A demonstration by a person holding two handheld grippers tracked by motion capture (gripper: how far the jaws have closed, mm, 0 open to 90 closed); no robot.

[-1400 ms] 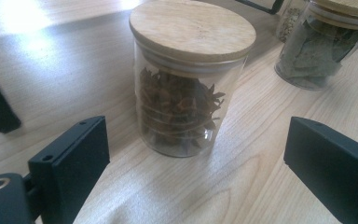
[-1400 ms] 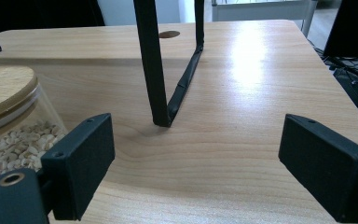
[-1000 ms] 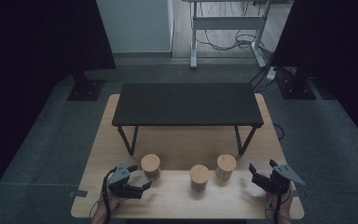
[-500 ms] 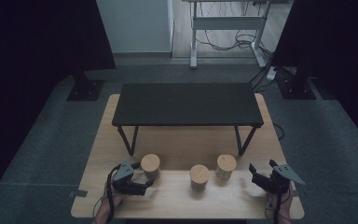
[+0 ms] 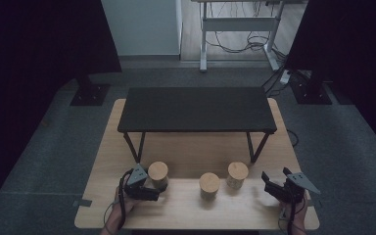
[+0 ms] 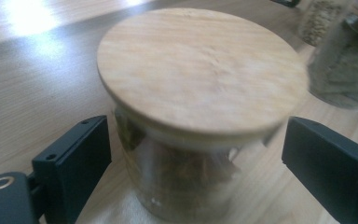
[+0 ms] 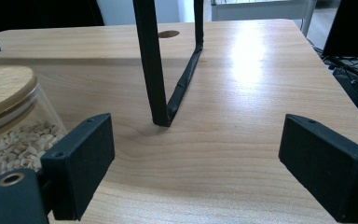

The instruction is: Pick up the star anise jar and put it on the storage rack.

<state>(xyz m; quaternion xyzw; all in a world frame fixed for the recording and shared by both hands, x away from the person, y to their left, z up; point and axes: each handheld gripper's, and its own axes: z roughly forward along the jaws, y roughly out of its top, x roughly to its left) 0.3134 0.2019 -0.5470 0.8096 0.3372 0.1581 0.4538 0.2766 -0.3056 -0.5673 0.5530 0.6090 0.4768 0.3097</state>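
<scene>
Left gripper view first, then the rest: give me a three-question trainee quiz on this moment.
1. True or false: the left gripper has its jaws shut on the left jar.
2. How many wood-lidded jars stand in front of the black shelf?
3. What stands between the right gripper jaws? A) a jar B) bare tabletop C) a lid

Key:
1. False; the jaws are open on either side of the jar, apart from its glass.
2. Three.
3. B; the right jar sits off to the side.
</scene>
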